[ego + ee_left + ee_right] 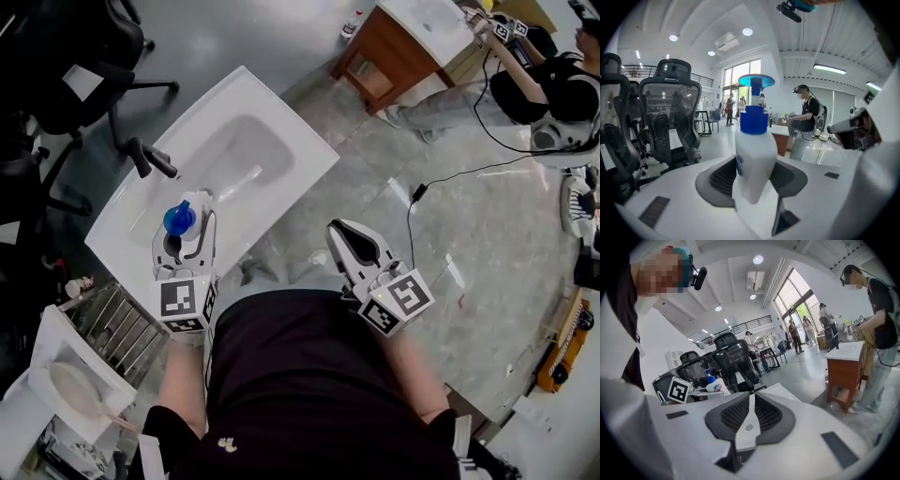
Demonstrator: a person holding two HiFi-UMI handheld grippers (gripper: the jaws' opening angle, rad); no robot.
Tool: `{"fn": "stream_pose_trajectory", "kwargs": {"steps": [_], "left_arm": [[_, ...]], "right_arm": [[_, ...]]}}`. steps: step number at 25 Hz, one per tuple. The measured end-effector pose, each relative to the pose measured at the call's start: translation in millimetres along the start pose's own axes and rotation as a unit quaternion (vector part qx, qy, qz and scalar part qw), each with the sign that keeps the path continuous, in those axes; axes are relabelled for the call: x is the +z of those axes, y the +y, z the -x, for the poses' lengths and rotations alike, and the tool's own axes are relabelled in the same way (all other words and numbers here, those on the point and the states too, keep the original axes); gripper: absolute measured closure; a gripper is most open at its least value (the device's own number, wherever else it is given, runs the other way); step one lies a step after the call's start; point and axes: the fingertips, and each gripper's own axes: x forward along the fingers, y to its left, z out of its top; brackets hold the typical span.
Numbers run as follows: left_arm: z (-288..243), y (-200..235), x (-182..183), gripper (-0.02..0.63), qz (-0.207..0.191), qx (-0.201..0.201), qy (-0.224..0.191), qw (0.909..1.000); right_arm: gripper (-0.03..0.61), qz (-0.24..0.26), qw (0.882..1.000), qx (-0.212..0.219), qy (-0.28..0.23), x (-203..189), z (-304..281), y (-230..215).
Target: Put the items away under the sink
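Observation:
A white pump bottle with a blue cap [179, 217] stands upright between the jaws of my left gripper [185, 221], held over the front edge of the white sink top [281, 141]. In the left gripper view the bottle [754, 154] fills the middle and both pads press its sides. The same bottle [714, 383] shows small in the right gripper view, beside the left gripper's marker cube. My right gripper [339, 236] hangs over the floor to the right of the sink, its jaws shut with nothing between them [749, 420]. The space under the sink is hidden.
A black faucet [150, 159] stands at the sink's left. Black office chairs [66, 66] crowd the far left. A wire rack [117, 323] and a white tray [75, 384] sit at the lower left. Another person [544, 84] works at a wooden vanity [403, 47]. A cable [441, 183] lies on the floor.

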Motion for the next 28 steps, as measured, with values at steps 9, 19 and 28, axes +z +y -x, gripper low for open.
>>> {"fn": "stream_pose_trajectory", "kwargs": {"steps": [9, 19, 28], "left_arm": [[-28.7, -123.6, 18.4, 0.402, -0.030, -0.044, 0.005, 0.9986], [-50.2, -250.8, 2.5, 0.402, -0.065, -0.100, 0.040, 0.9921], [-83.5, -321.7, -30.6, 0.402, -0.101, -0.162, 0.073, 0.9788]], "right_arm": [[0.525, -0.036, 0.999, -0.010, -0.034, -4.2, 73.9, -72.1], [0.525, -0.079, 0.994, -0.040, -0.069, -21.8, 155.5, -141.3], [0.525, -0.121, 0.986, -0.083, -0.081, -56.1, 186.6, -180.2]]}}
